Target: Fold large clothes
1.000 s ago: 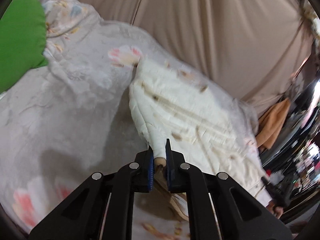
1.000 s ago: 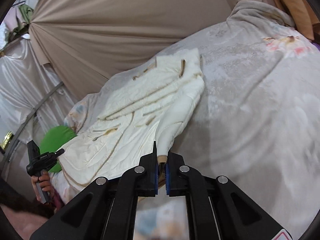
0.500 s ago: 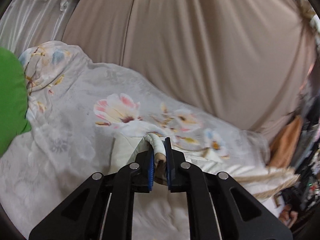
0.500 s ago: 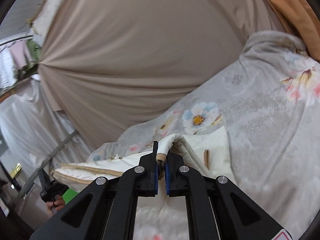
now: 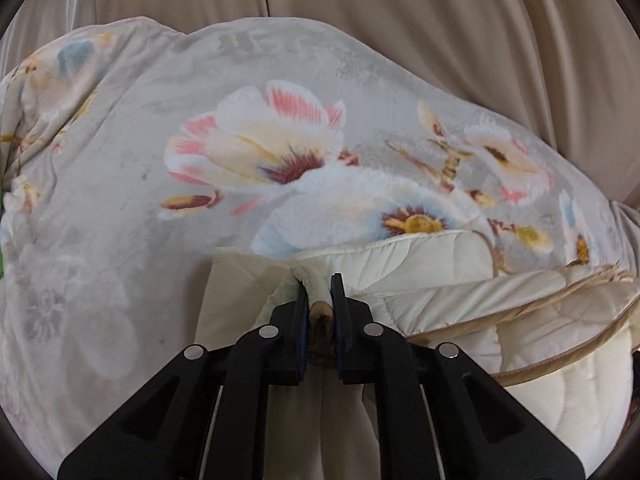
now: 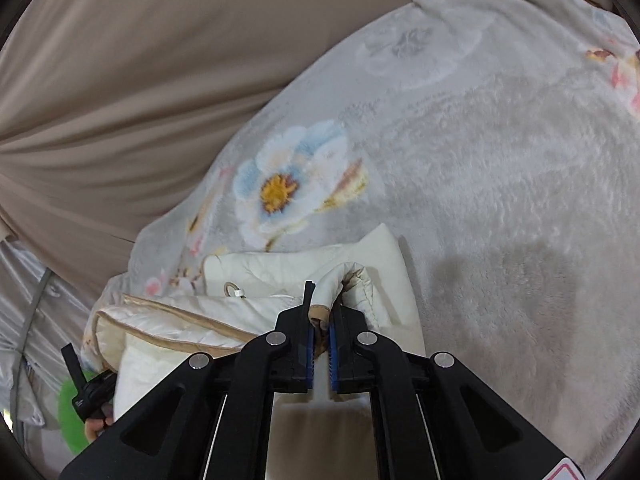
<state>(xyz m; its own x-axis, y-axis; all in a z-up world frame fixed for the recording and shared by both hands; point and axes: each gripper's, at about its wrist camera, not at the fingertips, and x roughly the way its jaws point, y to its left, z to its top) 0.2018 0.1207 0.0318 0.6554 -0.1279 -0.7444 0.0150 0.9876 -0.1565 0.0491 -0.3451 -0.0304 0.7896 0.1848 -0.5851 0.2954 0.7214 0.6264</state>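
Observation:
A cream quilted jacket (image 5: 440, 272) with tan trim lies folded over on a grey floral blanket (image 5: 120, 200). My left gripper (image 5: 319, 292) is shut on a tan-edged cuff of the jacket, low over the folded layers. In the right wrist view my right gripper (image 6: 320, 304) is shut on the other cuff of the jacket (image 6: 280, 272), also low over the folded garment. The left gripper (image 6: 86, 388) and the hand holding it show at the lower left of the right wrist view.
The blanket (image 6: 500, 200) covers a bed that spreads wide to the right. A beige curtain (image 5: 400, 20) hangs behind the bed. A green cushion (image 6: 70, 412) sits at the far left by silvery fabric (image 6: 24, 312).
Both grippers carried the cuffs up and forward over the jacket, then came down. The jacket went from lying spread out to doubled over on itself near the bed's far edge.

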